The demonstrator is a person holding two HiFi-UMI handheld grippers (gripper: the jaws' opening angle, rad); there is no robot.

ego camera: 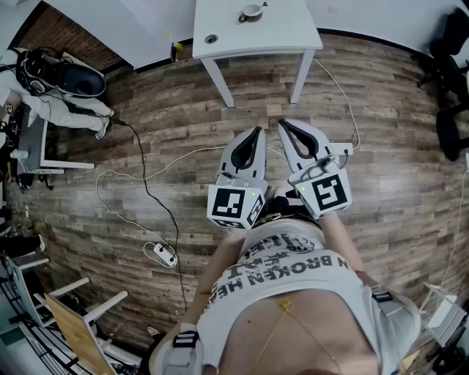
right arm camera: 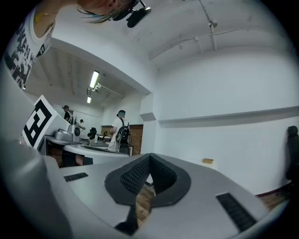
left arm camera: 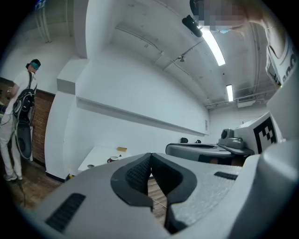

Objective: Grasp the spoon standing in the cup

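Observation:
A small dark cup (ego camera: 250, 12) stands on the far white table (ego camera: 278, 33), and a thin spoon handle (ego camera: 262, 6) sticks out of it. The cup (left arm camera: 113, 159) also appears small and distant in the left gripper view, past the jaws. I hold both grippers level and side by side in front of my body, well short of the table. My left gripper (ego camera: 256, 132) (left arm camera: 150, 156) is shut with nothing between its pads. The right gripper (ego camera: 282, 124) (right arm camera: 149, 157) is likewise shut and empty.
A small round object (ego camera: 211, 38) lies on the table's left corner. Cables and a power strip (ego camera: 164, 254) trail over the wooden floor. A person in white (ego camera: 51, 88) stands far left; black chairs (ego camera: 451, 88) are at the right. A wooden board (ego camera: 73, 333) leans at the lower left.

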